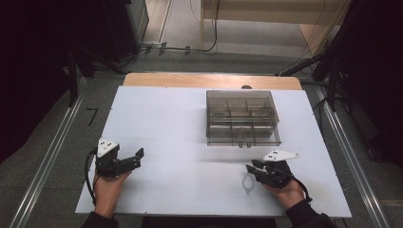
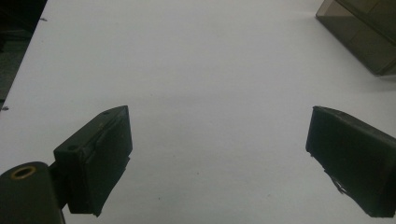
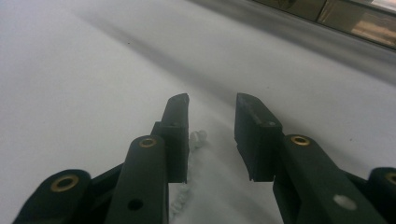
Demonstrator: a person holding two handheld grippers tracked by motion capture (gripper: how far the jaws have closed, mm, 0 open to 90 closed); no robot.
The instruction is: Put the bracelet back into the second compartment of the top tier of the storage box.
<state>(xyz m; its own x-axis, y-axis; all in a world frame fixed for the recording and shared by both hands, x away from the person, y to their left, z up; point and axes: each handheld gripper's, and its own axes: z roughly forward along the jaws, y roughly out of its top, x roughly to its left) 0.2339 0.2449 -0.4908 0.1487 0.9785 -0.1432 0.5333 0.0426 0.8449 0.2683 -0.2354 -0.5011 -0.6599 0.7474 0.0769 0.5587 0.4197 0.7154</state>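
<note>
A smoky clear plastic compartment box [image 1: 242,118] stands shut on the white table top [image 1: 166,123], right of centre toward the back. A small pale loop with a bumpy outline [image 1: 247,183] lies flat near the front right. My right gripper [image 1: 252,167] hovers just over the loop's far side, jaws open a narrow gap with nothing between them; in the right gripper view the loop [image 3: 198,136] shows under the left jaw of the gripper [image 3: 212,109]. My left gripper [image 1: 138,158] rests at the front left, wide open and empty [image 2: 219,140], with the box corner [image 2: 364,32] far off.
The board's wooden back edge [image 1: 209,80] lies behind the box. Metal rails [image 1: 52,152] run along the floor on both sides, with dark stands and cables beyond. Bare white surface lies between the two grippers.
</note>
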